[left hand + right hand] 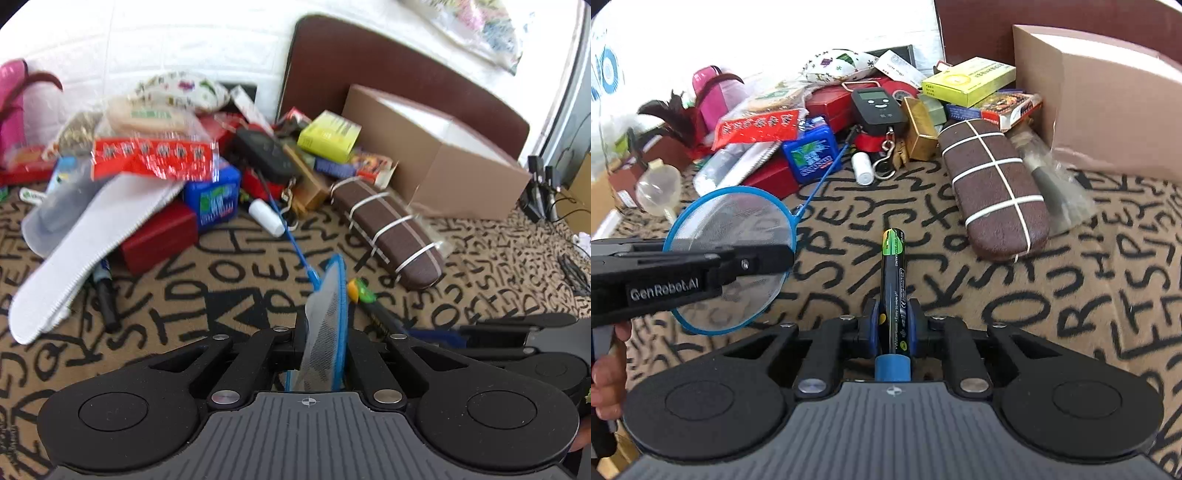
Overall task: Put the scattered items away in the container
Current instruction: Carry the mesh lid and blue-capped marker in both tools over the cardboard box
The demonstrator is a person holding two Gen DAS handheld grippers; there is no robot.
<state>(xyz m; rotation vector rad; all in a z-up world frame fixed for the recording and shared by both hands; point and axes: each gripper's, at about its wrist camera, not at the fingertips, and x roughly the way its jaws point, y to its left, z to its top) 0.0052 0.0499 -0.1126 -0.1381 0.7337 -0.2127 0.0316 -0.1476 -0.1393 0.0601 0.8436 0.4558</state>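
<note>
The left tool (pixel 325 347) is clamped on the mesh of a blue hand net (pixel 729 258), held edge-on above the lettered blanket (pixel 1071 295). The right tool (pixel 894 321) grips a black marker (pixel 894 280). The cardboard box (pixel 436 166) stands beyond, beside the clutter pile (pixel 177 155).

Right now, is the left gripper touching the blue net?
Touching. The right wrist view shows the left gripper clamped across the blue net; its mesh sits between the jaws.
</note>
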